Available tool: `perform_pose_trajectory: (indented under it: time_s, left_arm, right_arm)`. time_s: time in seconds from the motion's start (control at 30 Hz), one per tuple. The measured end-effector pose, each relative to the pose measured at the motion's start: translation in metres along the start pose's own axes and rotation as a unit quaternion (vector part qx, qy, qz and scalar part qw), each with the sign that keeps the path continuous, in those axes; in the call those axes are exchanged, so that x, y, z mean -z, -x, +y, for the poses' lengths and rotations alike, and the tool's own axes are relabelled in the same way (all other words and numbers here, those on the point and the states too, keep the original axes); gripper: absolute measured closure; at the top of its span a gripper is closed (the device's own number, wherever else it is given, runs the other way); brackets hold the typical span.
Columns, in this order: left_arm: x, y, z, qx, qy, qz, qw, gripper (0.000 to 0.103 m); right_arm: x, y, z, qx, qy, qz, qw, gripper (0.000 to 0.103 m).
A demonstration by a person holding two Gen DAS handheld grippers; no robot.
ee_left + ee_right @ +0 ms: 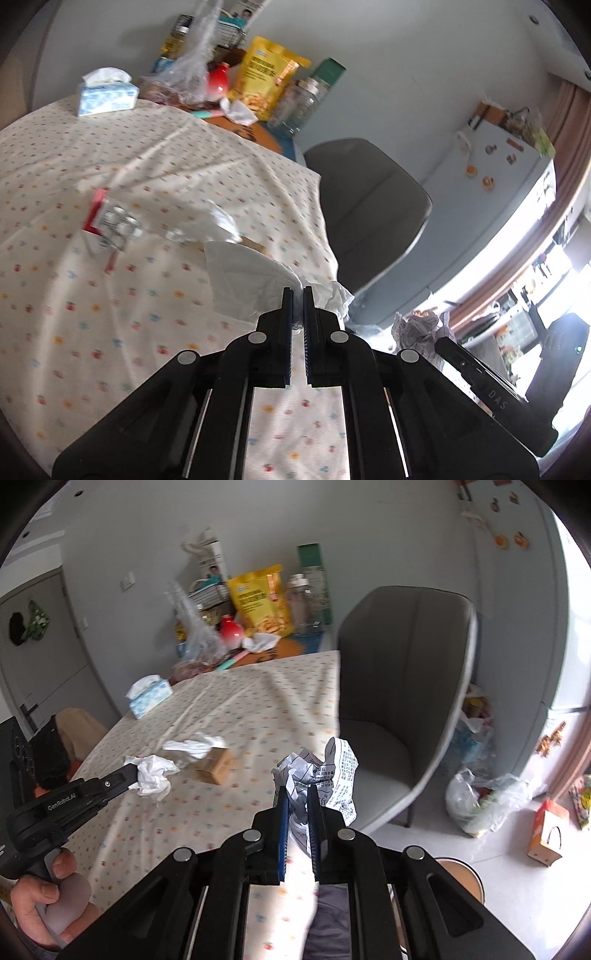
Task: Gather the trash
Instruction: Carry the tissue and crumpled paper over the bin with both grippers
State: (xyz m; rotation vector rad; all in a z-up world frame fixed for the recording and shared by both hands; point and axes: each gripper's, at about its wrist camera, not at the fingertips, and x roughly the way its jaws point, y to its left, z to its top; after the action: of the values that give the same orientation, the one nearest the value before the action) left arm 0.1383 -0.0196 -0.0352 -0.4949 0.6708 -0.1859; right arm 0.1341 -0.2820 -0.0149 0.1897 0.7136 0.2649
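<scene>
Right wrist view: a crumpled paper [319, 775] is clamped in the right claw [298, 801] near the counter [240, 716] edge. A white tissue [153, 773] is pinched by the nearly closed left claw [135, 775].

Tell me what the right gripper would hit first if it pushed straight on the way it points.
Probably the grey chair: the right gripper, shut on crumpled printed paper, points past the table's edge toward its seat. Depth is unclear.
</scene>
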Motion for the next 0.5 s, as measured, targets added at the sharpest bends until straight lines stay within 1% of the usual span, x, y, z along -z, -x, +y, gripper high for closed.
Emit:
perform_pose_trajectory:
  time_s: [0.2,0.5]
  left_arm:
    - [0.012,-0.023,-0.031,0.01,-0.025,0.026,0.9993,0.097]
    - [0.027,-0.052,-0.073,0.013,-0.064,0.054,0.9964,0.097]
  right_arm:
    - [0.008,0.006,-0.034,0.023,-0.023,0.001,0.999,0.092]
    - [0.026,0.006,-0.087,0.047,-0.063,0.011,0.997,0.092]
